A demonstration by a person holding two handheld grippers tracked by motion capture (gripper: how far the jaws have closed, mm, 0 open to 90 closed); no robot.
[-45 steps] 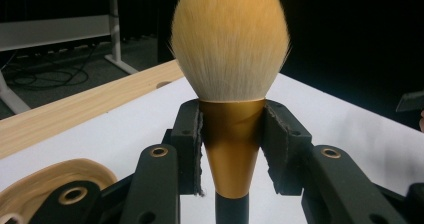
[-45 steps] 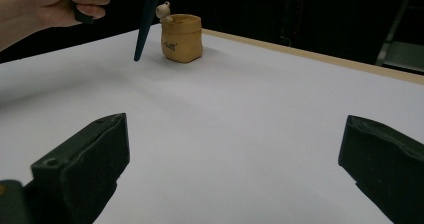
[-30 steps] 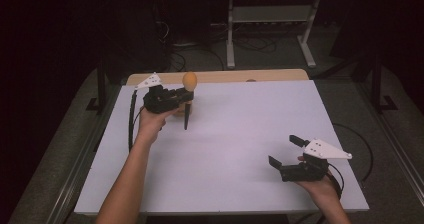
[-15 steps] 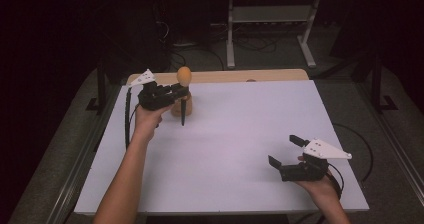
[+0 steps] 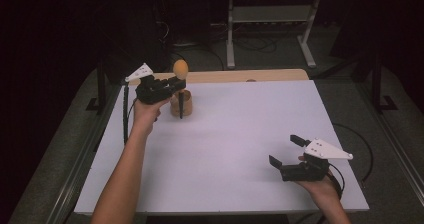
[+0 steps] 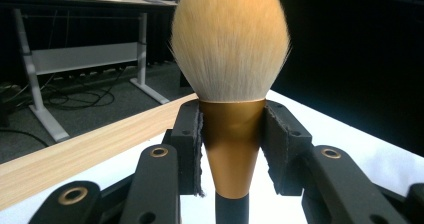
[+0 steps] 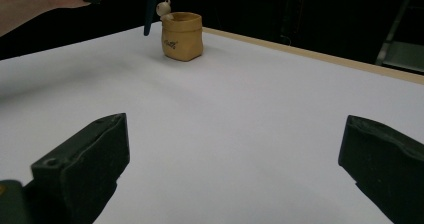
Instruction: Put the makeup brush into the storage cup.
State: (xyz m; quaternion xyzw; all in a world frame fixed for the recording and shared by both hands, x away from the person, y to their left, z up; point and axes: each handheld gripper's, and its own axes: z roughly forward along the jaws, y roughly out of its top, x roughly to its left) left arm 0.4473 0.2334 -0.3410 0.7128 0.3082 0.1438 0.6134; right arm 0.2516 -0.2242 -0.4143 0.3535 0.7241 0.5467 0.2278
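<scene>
1. At the left of the high view, the left gripper (image 5: 172,86) has its fingers (image 6: 189,149) clamped on the gold ferrule of a makeup brush (image 6: 231,84), one pad on each side. The brush is upright, bristles up and its dark handle pointing down.

2. The brush hangs at the far left part of the worktop (image 5: 240,134), and its handle tip is just beside or in front of a small tan holder cup (image 5: 181,104). Whether the tip is above the cup's mouth or short of it cannot be told from these views; in the right gripper view the handle seems to hang beside the cup (image 7: 182,35), not in it.

3. The step in hand looks like carrying the brush to the cup so as to stand it inside.

4. The next move would call for bringing the handle tip squarely above the opening, lowering it straight, and letting go only once the handle rests inside, since a light cup could tip.

5. At the right, the right gripper (image 5: 292,151) rests low near the worktop's near edge, its fingers (image 7: 85,169) spread wide with nothing between them, well apart from the cup.
</scene>
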